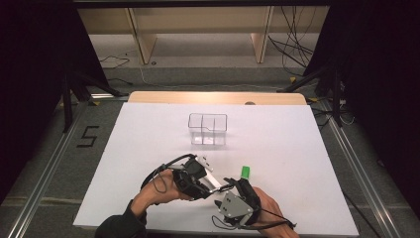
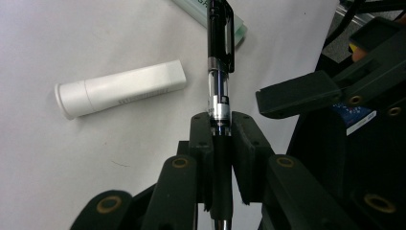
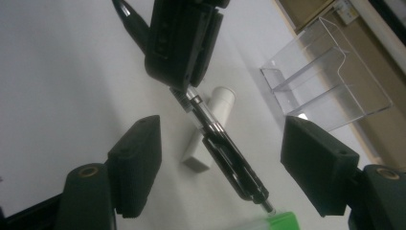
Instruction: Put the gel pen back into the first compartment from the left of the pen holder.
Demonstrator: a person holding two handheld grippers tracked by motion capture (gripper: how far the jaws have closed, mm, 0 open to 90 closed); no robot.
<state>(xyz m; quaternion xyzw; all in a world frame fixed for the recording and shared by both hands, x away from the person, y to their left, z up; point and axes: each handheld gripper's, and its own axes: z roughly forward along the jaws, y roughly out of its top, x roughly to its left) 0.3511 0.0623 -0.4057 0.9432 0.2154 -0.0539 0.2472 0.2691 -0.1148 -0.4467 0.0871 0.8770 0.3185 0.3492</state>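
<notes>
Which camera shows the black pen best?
The left gripper view: the black pen stands close and sharp, clamped in the left gripper. The right gripper view shows it slanting between open jaws. In the high view it's tiny.

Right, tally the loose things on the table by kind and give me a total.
Black pen, clamped in the left gripper: 1
White tube: 1
Green marker: 1
Clear plastic organiser: 1
Total: 4
</notes>
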